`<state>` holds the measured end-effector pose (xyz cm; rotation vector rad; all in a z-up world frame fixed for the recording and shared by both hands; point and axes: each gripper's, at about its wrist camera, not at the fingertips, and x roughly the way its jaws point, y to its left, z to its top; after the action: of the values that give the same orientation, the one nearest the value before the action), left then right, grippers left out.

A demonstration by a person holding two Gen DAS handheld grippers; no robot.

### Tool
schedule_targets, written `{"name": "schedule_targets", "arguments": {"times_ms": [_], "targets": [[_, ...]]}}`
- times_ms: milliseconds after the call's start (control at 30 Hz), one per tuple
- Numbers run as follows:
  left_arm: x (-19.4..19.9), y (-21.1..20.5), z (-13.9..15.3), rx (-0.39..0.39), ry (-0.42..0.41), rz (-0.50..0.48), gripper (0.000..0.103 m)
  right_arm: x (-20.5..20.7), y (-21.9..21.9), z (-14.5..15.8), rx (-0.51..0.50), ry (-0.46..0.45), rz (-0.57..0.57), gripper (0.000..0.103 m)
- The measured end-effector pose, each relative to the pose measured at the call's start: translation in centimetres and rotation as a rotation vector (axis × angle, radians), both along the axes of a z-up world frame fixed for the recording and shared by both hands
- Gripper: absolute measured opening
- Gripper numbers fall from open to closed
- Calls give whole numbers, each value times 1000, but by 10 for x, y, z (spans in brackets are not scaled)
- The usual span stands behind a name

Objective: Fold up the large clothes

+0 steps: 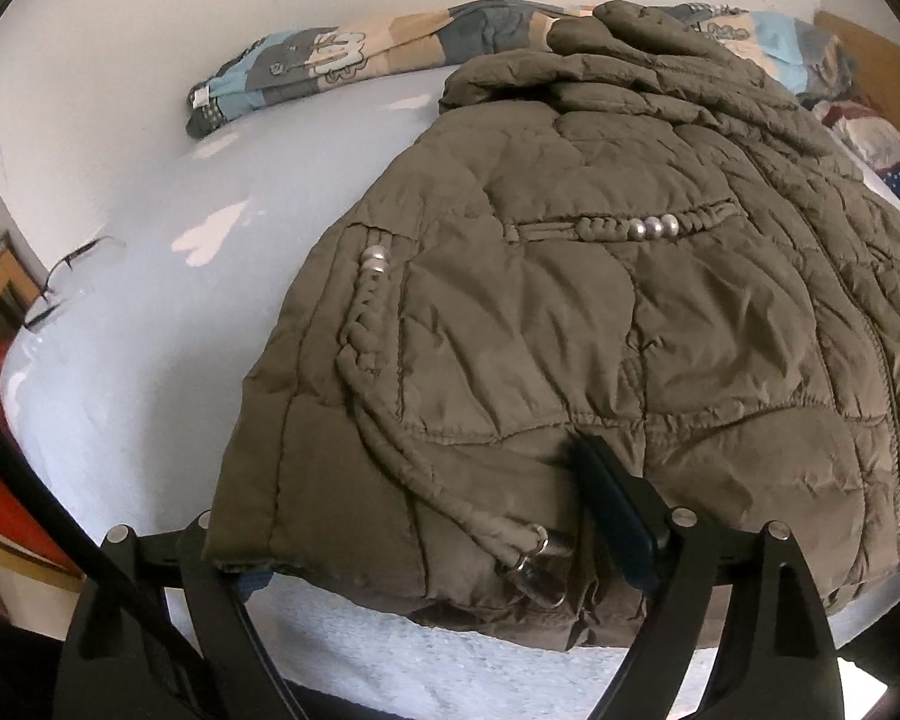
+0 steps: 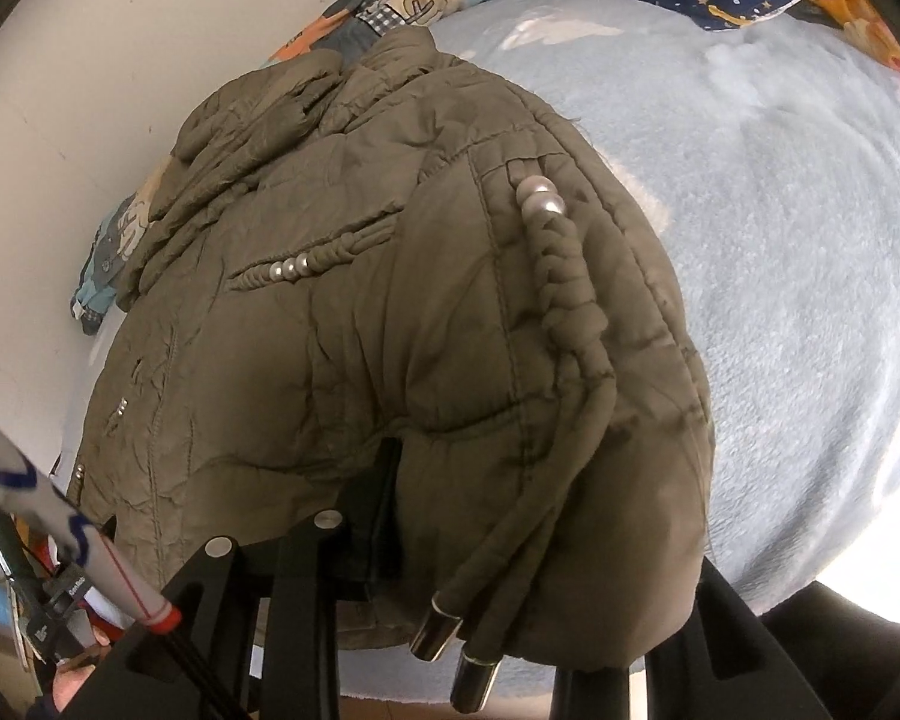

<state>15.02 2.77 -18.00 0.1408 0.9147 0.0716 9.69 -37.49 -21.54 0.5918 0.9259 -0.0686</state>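
Olive quilted puffer jacket (image 1: 600, 330) part-folded, bunched on pale-blue fleece blanket (image 1: 150, 330); tidying left. Left gripper (image 1: 426, 516) spread wide, hem between, unpinched; right gripper (image 2: 510, 540) clamps near hem.

Olive quilted jacket (image 1: 600, 324) lies spread on a pale blue blanket (image 1: 150, 330), braided cords with silver beads across its panels. Left gripper (image 1: 426, 516) at the near hem — jaws wide, right finger (image 1: 618, 516) resting on the fabric, the left one hidden beneath it. Patterned bedding (image 1: 330, 72) along the white wall.

A pale blue fleece-covered bed (image 1: 150, 360) meets a white wall (image 1: 120, 30) at twelve o'clock, patterned bedding (image 1: 306, 66) bunched along it.
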Motion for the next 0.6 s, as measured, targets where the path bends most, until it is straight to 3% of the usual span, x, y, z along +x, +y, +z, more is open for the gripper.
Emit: {"name": "schedule_targets", "arguments": {"times_ms": [600], "targets": [[-2,-3,1,29,-14,-6,88,-6,-5,0,36,3,-16,35]]}}
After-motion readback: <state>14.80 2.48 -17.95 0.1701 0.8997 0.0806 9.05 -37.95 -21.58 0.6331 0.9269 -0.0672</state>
